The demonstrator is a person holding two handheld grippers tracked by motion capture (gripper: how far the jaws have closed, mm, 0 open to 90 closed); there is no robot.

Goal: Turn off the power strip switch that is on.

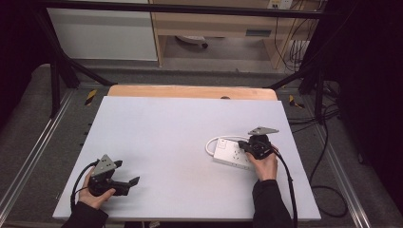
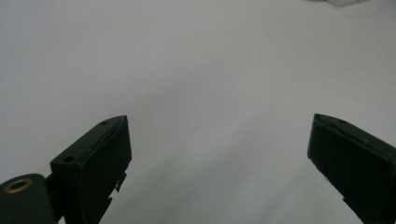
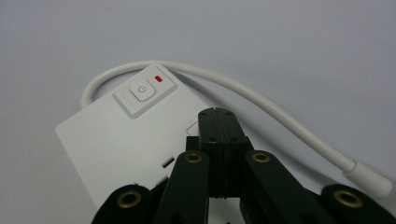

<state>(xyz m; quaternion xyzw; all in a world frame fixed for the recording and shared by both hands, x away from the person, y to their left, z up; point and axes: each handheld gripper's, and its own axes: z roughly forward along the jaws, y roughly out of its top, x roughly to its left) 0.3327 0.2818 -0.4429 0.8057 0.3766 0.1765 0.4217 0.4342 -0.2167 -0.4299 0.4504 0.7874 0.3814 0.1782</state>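
A white power strip (image 1: 229, 153) lies on the right half of the white table (image 1: 180, 142), with its white cable (image 1: 215, 139) looped round its far end. In the right gripper view the power strip (image 3: 107, 140) shows a square power button (image 3: 142, 90) and a lit red lamp (image 3: 159, 78), and the cable (image 3: 261, 105) curves off to the right. My right gripper (image 3: 216, 112) is shut with nothing between its jaws, its tips over the strip just short of the button; the right gripper (image 1: 245, 145) sits at the strip's right end. My left gripper (image 1: 127, 172) rests open at the front left, and the left gripper (image 2: 219, 122) faces bare table.
A wooden board (image 1: 190, 91) runs along the table's far edge. A black metal frame (image 1: 57, 80) surrounds the table. Black cables (image 1: 328, 142) lie on the floor to the right. A wooden shelf unit (image 1: 214, 23) stands at the back.
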